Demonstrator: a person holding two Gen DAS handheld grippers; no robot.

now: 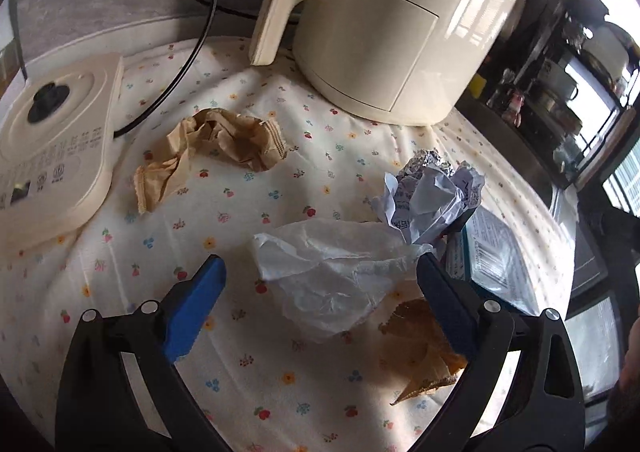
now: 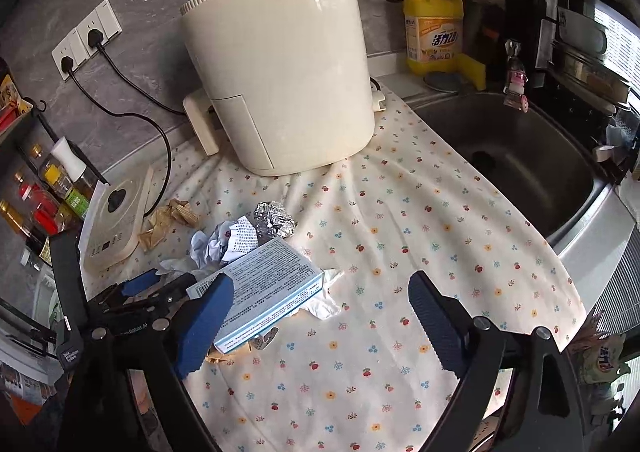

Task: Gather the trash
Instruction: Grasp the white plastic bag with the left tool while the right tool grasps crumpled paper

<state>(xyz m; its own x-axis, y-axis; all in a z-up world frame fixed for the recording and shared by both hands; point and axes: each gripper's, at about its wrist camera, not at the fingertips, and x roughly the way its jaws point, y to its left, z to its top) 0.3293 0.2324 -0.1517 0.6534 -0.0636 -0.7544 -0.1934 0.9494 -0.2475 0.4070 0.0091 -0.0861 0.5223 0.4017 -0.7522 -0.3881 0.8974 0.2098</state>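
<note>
Trash lies on a floral cloth (image 1: 248,364). A crumpled clear plastic bag (image 1: 332,276) sits between the open jaws of my left gripper (image 1: 320,276). A crumpled white printed paper (image 1: 428,203) and a foil ball (image 1: 426,161) lie just beyond it. A brown paper wrapper (image 1: 216,147) lies further left, a brown scrap (image 1: 420,352) by the right finger. A blue-white flat box (image 2: 264,288) lies beside my open, empty right gripper (image 2: 320,316), touching its left finger. The left gripper (image 2: 160,284) shows in the right wrist view, with the paper (image 2: 232,240), foil (image 2: 276,219) and wrapper (image 2: 168,223).
A cream air fryer (image 2: 280,91) stands at the back of the cloth. A cream kettle base (image 2: 116,228) with a black cord lies at the left. A steel sink (image 2: 520,155) is at the right, a yellow detergent bottle (image 2: 434,23) behind it. Bottles (image 2: 48,195) fill a left rack.
</note>
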